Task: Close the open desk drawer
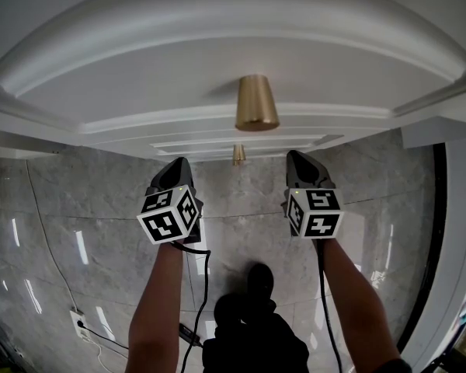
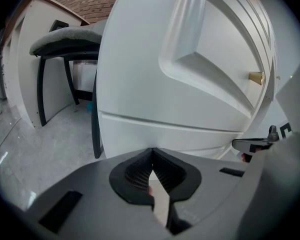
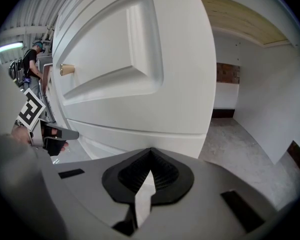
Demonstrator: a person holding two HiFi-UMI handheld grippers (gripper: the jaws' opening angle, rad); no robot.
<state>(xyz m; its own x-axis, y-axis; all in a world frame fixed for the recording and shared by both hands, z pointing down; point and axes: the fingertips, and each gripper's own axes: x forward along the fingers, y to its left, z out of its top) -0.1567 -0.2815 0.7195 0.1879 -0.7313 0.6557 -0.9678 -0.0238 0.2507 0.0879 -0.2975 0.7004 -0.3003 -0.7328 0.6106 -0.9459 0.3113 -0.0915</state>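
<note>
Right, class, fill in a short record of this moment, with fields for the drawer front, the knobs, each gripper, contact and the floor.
drawer front: white, panelled drawer front, across the top of the head view
knobs: brass knob at the centre; second brass knob below it
left gripper: jaws together, nothing between them, pointed at the drawer front
right gripper: jaws together, nothing between them, pointed at the drawer front
contact: tips close to the panel; touching cannot be told
floor: glossy grey marble-look floor
</note>
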